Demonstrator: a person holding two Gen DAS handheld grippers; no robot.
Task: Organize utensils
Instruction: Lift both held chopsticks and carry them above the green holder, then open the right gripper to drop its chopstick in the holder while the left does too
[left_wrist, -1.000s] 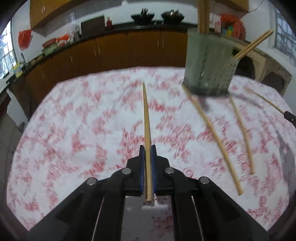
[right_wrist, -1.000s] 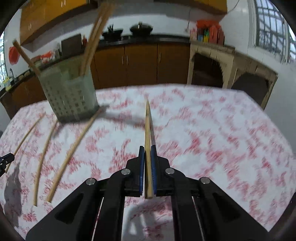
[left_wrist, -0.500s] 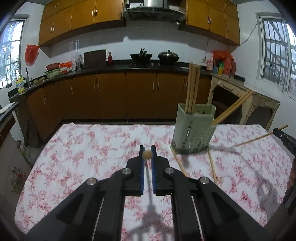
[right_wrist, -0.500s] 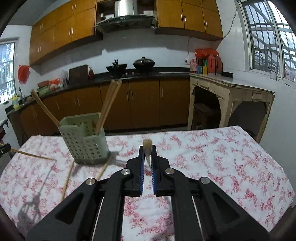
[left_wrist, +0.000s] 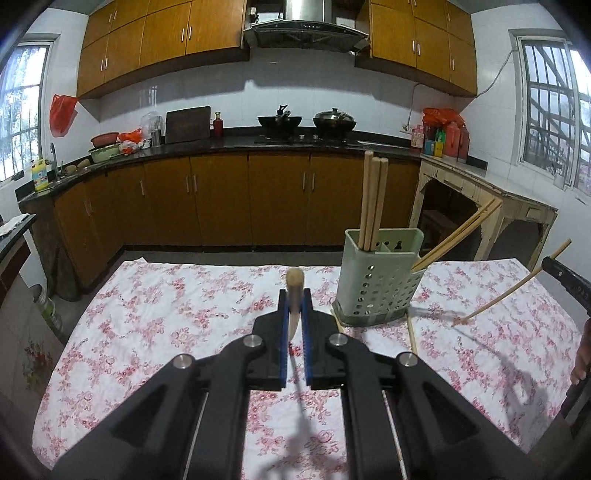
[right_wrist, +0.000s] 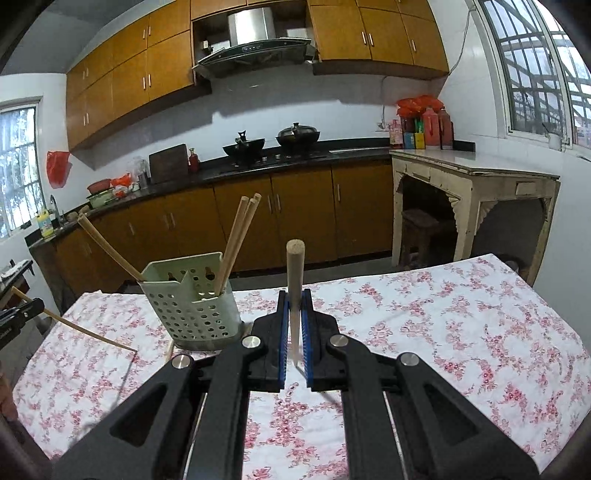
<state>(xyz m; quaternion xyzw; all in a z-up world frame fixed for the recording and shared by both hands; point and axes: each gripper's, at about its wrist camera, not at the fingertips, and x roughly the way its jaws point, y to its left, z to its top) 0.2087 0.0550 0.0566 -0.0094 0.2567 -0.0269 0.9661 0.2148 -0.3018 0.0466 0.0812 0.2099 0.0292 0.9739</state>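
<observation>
Pinching one chopstick (left_wrist: 294, 291) apiece, the left gripper (left_wrist: 294, 295) and right gripper (right_wrist: 294, 295) hover above the floral tablecloth (left_wrist: 166, 317) — green holder (left_wrist: 376, 280) nearby, four chopsticks inside.

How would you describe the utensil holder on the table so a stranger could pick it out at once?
Start at the table with the red-flowered cloth. Toward its far edge stands the utensil holder, a pale green plastic box dotted with round holes and split into compartments. It is the only upright container on the cloth, and wooden chopsticks stick out of its top, some upright and some leaning.
</observation>
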